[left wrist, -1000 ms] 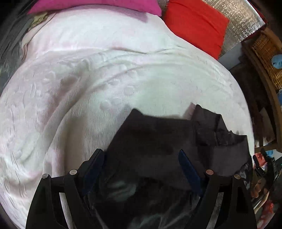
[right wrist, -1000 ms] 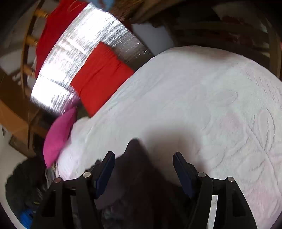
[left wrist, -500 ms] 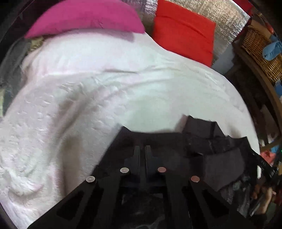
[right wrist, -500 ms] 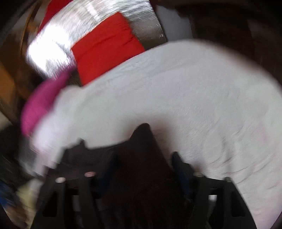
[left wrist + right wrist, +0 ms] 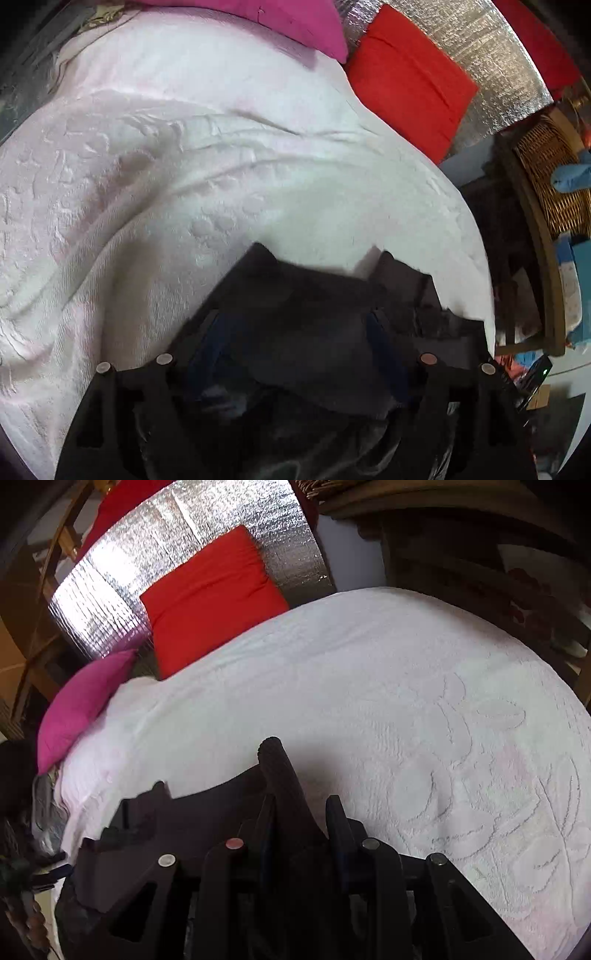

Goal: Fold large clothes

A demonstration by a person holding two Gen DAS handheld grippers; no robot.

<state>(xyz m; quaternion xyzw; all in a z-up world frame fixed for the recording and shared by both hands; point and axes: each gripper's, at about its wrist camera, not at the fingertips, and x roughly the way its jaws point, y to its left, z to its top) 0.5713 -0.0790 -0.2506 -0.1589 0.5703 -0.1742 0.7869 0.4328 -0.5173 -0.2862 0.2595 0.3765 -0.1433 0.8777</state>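
A dark garment (image 5: 295, 295) lies on a bed with a white bedspread (image 5: 147, 184), at the bottom middle of the left wrist picture. The left tool (image 5: 295, 332) sits low in that picture with its two fingers spread wide, and the dark cloth lies between them. In the right wrist picture the dark garment (image 5: 207, 812) is at the bottom left, and a ridge of it sticks up in the middle. The right tool (image 5: 301, 819) has its fingers close together, pinching that ridge of cloth. A red pillow (image 5: 210, 598) and a pink pillow (image 5: 81, 701) rest at the upper left of that picture, in front of a shiny silver sheet (image 5: 147, 546).
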